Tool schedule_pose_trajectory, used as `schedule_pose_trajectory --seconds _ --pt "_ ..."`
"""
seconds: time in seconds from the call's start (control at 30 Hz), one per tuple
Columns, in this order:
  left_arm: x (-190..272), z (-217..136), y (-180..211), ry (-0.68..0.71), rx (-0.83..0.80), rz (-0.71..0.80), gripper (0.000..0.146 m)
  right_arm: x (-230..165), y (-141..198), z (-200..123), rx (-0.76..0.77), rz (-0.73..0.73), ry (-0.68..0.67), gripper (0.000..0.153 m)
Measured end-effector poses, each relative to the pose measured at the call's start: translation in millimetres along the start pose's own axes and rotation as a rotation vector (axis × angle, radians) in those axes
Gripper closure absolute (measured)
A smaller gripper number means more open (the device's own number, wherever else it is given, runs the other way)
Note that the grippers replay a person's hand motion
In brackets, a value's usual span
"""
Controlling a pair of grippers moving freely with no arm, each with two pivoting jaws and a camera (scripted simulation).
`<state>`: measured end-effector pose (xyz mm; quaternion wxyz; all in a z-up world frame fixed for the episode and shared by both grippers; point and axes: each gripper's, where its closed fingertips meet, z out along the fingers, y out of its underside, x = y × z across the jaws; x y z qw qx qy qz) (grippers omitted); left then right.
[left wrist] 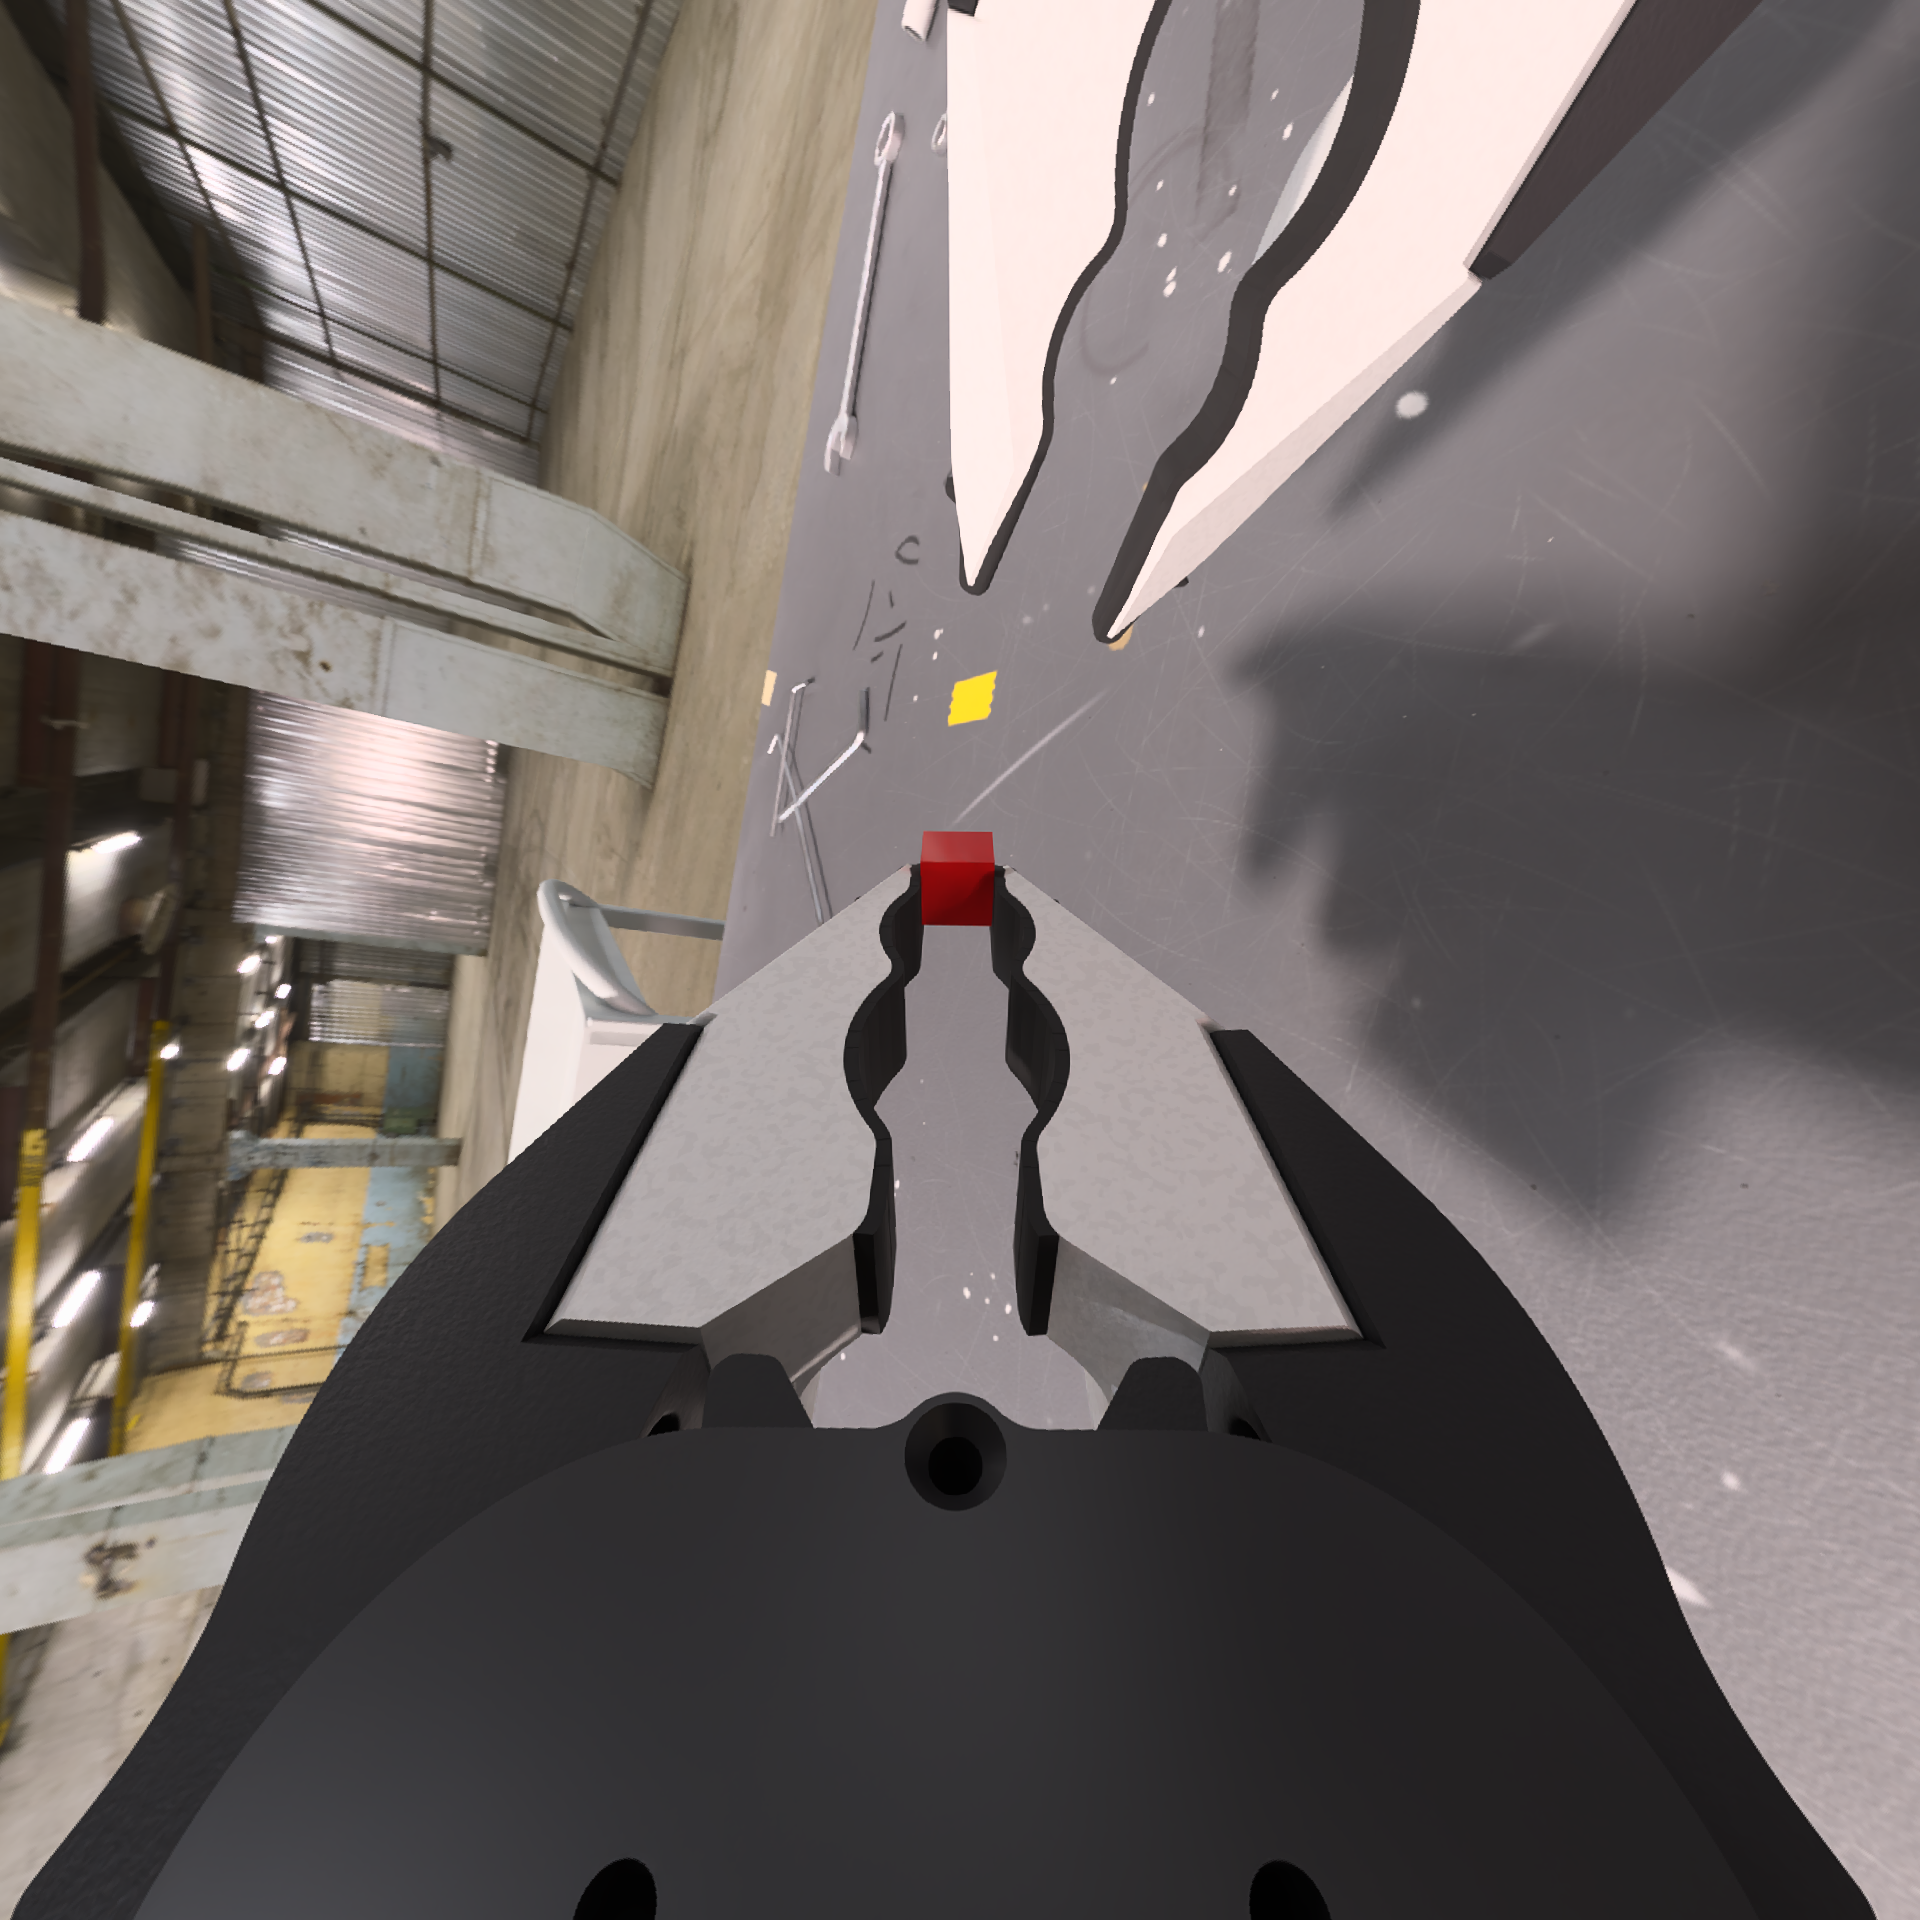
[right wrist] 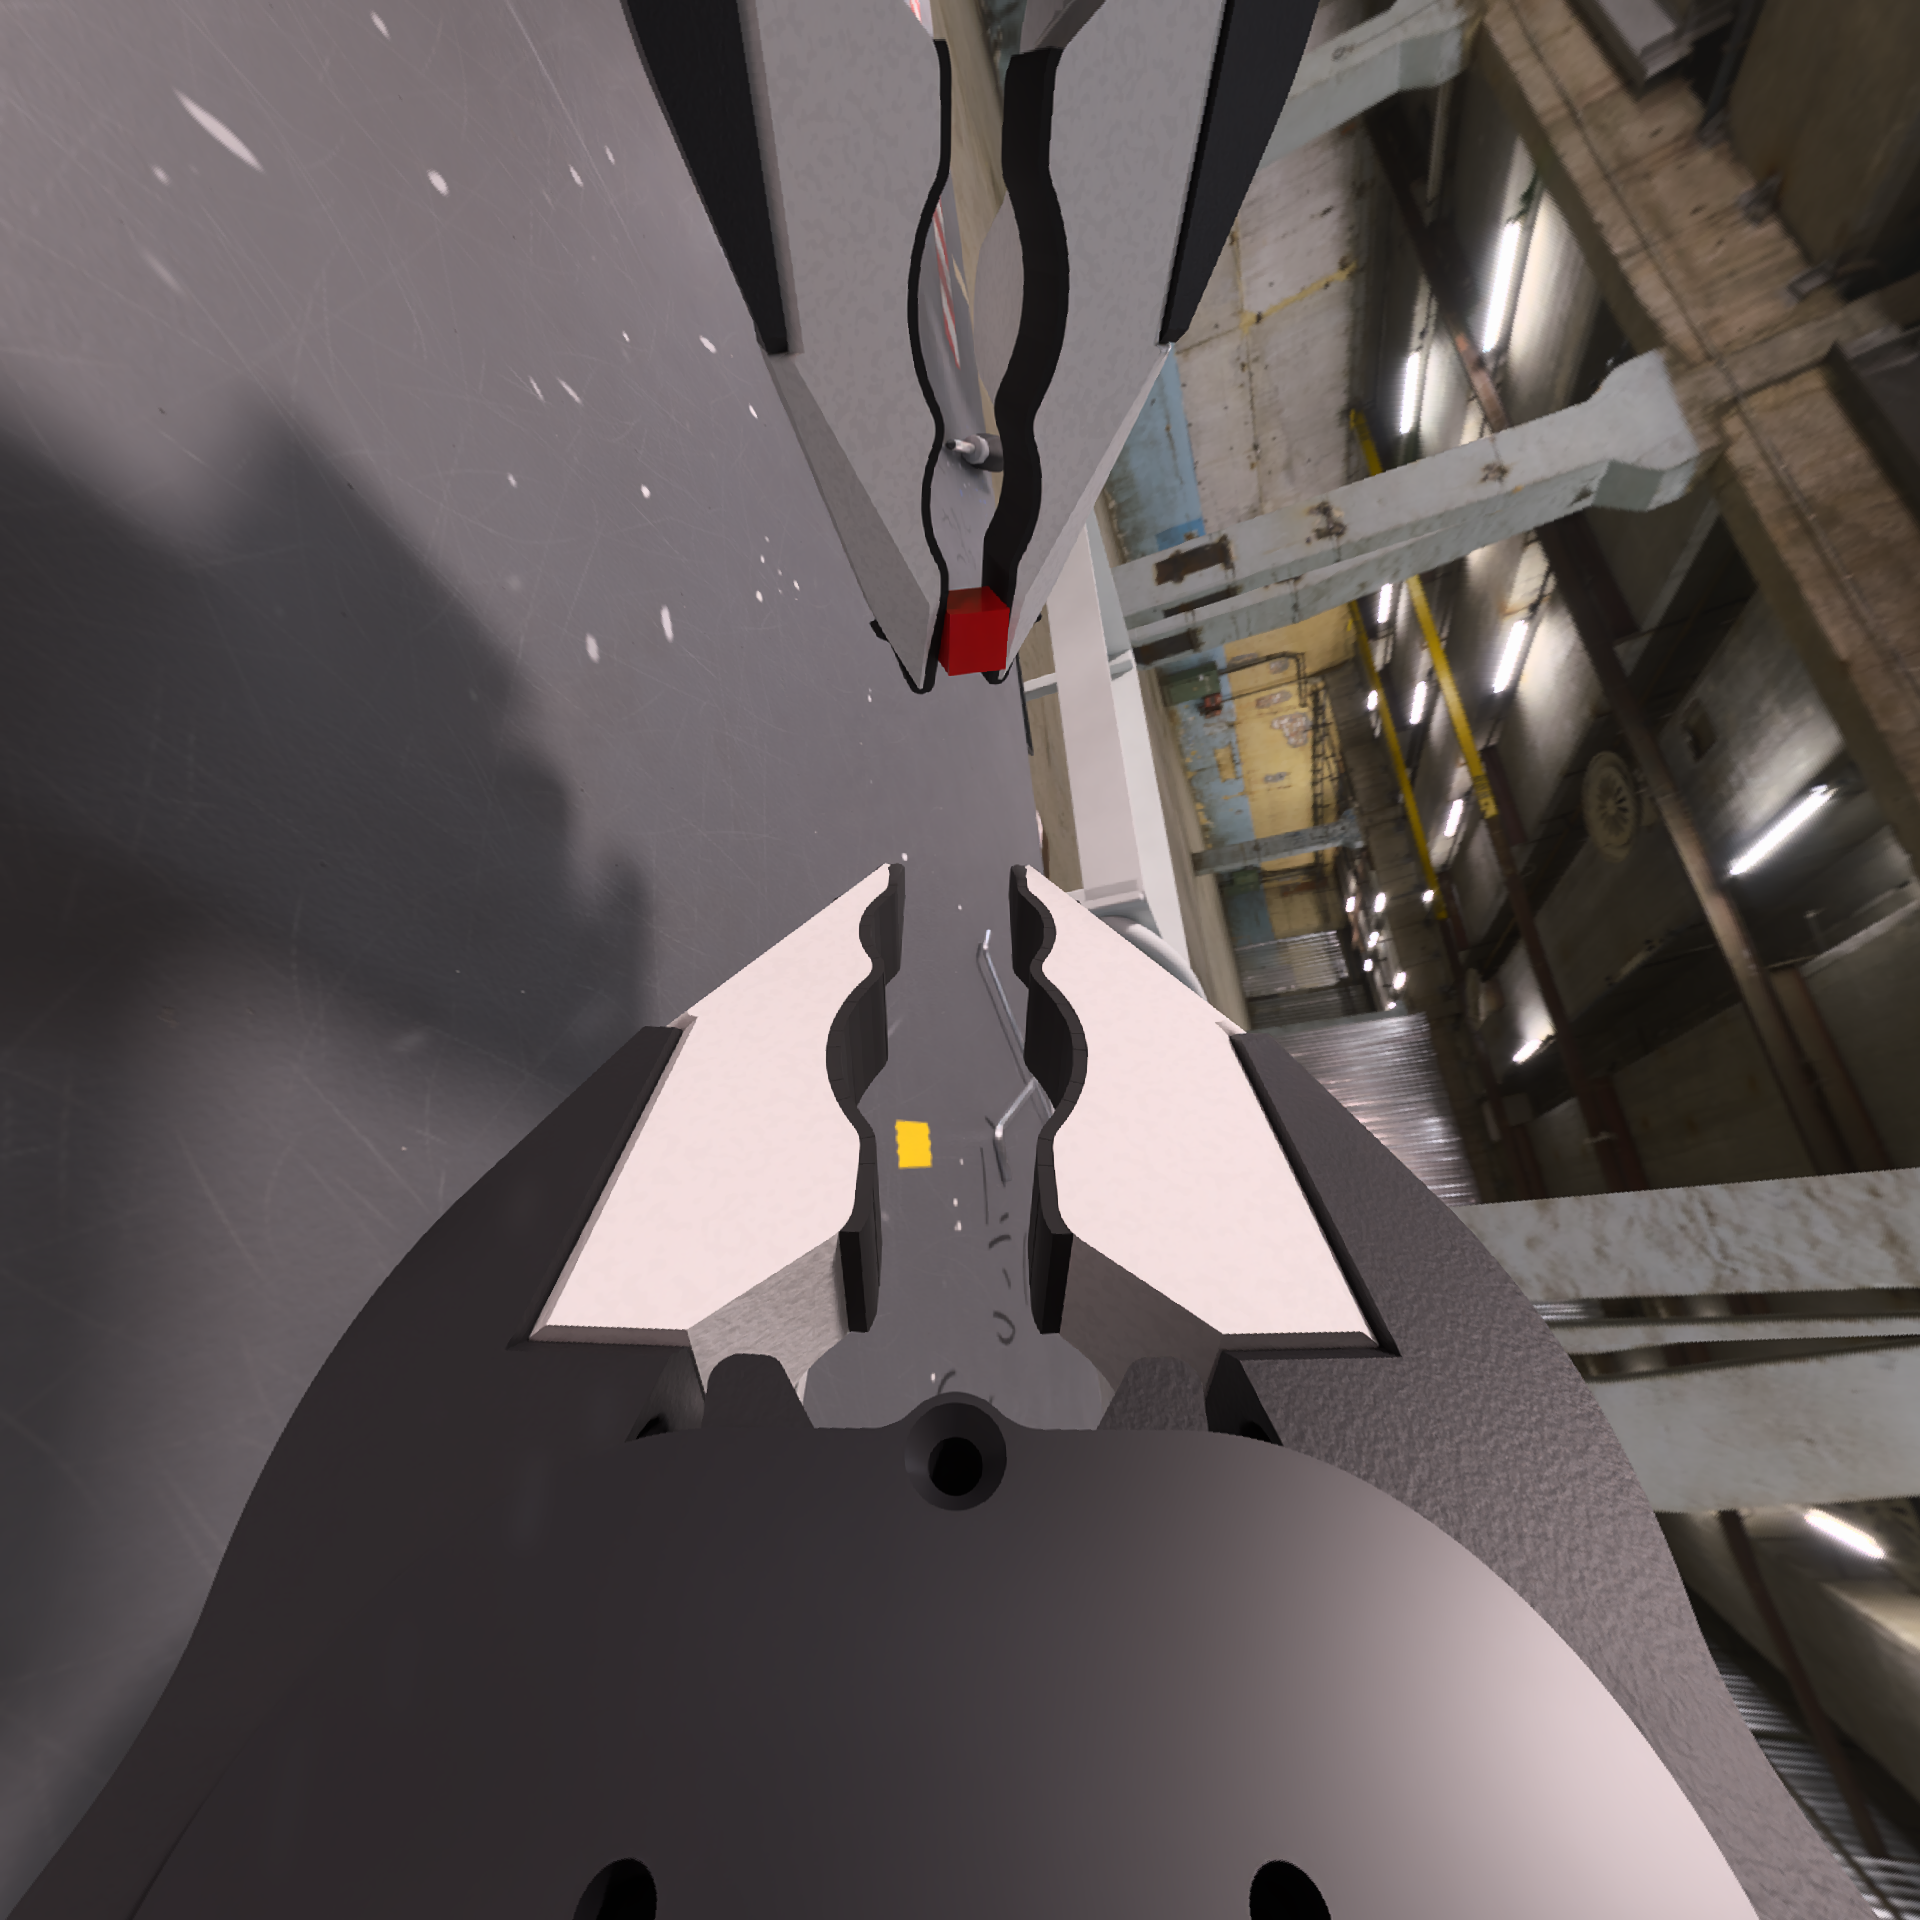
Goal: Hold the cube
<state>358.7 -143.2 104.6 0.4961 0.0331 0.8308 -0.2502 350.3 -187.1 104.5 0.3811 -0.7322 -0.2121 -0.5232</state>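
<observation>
A small red cube sits between the tips of my left gripper, which is shut on it above the grey table. In the right wrist view the same cube shows pinched in the left gripper, straight ahead and facing me. My right gripper is open and empty, a short way from the cube. The right gripper also shows in the left wrist view, open, pointing at the left one.
A yellow patch lies on the table between the grippers, also in the right wrist view. A long wrench and hex keys lie near the table's edge. A white stand is beyond the edge.
</observation>
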Motion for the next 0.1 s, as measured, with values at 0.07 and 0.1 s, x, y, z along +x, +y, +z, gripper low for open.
schedule_pose_trajectory --seconds 0.07,0.1 --pt "2.7 0.5 -0.2 0.032 0.014 -0.018 0.134 -2.4 -0.9 -0.1 -0.002 0.011 -0.015 0.133" --pt "4.7 0.8 -0.2 0.066 0.040 -0.037 0.134 -4.1 -1.9 -0.3 -0.003 0.009 -0.027 0.133"
